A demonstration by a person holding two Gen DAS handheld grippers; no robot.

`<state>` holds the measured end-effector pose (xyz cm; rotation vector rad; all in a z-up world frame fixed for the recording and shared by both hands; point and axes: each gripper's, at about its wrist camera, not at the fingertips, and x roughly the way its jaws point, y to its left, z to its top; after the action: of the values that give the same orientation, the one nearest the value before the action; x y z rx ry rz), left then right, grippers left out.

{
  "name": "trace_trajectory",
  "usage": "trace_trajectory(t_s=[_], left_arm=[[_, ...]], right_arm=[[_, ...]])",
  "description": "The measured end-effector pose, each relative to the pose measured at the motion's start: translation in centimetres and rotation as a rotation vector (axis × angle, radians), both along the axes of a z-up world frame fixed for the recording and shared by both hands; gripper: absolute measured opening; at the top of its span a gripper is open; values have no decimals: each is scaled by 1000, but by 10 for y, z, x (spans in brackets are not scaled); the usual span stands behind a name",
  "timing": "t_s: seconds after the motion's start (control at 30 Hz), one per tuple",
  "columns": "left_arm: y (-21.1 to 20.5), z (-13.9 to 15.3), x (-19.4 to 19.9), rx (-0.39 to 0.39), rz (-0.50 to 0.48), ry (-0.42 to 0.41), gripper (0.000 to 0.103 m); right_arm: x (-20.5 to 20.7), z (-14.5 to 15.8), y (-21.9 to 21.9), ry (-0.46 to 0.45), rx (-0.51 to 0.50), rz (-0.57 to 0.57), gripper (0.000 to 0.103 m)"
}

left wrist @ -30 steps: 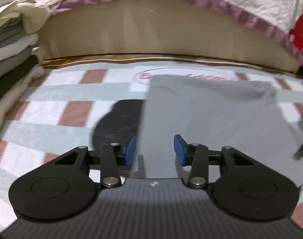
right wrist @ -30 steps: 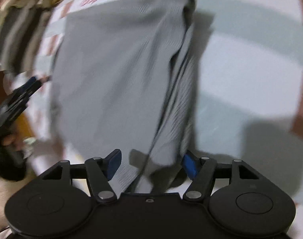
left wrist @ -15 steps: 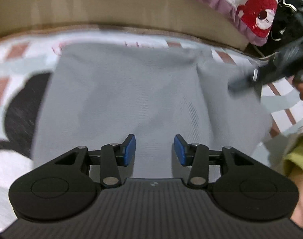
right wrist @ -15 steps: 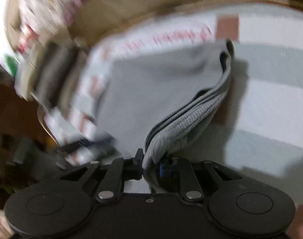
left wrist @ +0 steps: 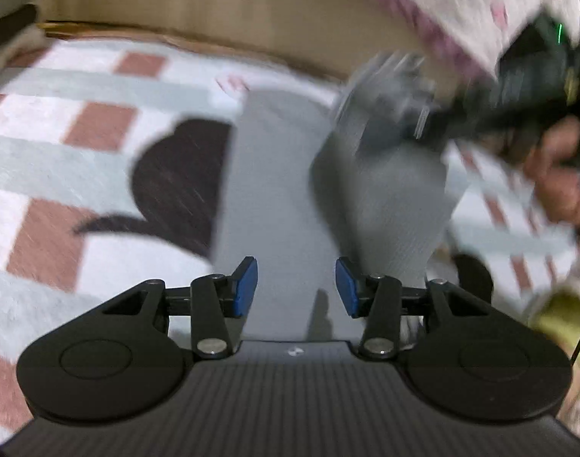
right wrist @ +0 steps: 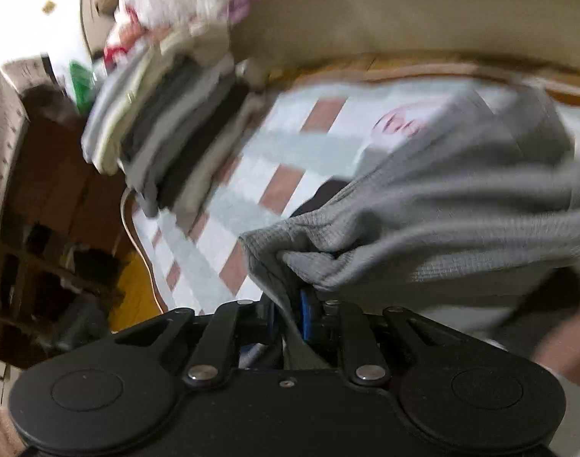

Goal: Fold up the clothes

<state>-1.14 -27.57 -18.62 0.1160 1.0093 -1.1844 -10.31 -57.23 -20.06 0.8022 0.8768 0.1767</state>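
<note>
our right gripper [right wrist: 290, 314] has its fingers clamped on a bunched edge of the grey garment [right wrist: 461, 205], lifting it above the checked blanket [right wrist: 290, 144]. our left gripper [left wrist: 295, 285] hovers with fingers wide and empty over the flat part. folded clothes [right wrist: 168, 114] sit stacked beside.
</note>
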Motion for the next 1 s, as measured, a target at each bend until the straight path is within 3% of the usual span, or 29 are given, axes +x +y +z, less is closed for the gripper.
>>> trace_trajectory(t_s=[0.03,0.2,0.3,0.33,0.37,0.43,0.5,0.6,0.67,0.93,1.0], left_arm=[[0,-3,7,-20,15,29,43],[-15,-13,12,-96,-25,145,44],[-21,-18,9,-111,-40,168,46],[-22,-18,9,-116,-38,169,47],[-19,-18,10,-125,-34,171,48],[-16,-18,13,-156,-19,191,52],[-15,-16,14,-183,-6,218,57],[-17,-13,11,-175,-12,249,67],[-20,-12,4,-145,-24,253,69],[-49,-19,-24,36,43,60,74],[-56,-21,-22,35,66,40,75]], right_arm=[[8,-10,8,8,-3,25,7],[12,-44,22,78,-79,55,7],[1,-34,4,48,-24,51,13],[-6,-23,-3,28,-42,37,31],[-16,-11,-12,6,-72,17,45],[-34,13,-29,-23,-132,-29,51],[-45,25,-47,5,-230,-91,51],[-59,28,-62,41,-502,-148,51],[-62,17,-72,52,-543,-148,51],[-44,-8,-73,-49,-573,-91,51],[-40,-14,-77,-76,-557,-92,51]])
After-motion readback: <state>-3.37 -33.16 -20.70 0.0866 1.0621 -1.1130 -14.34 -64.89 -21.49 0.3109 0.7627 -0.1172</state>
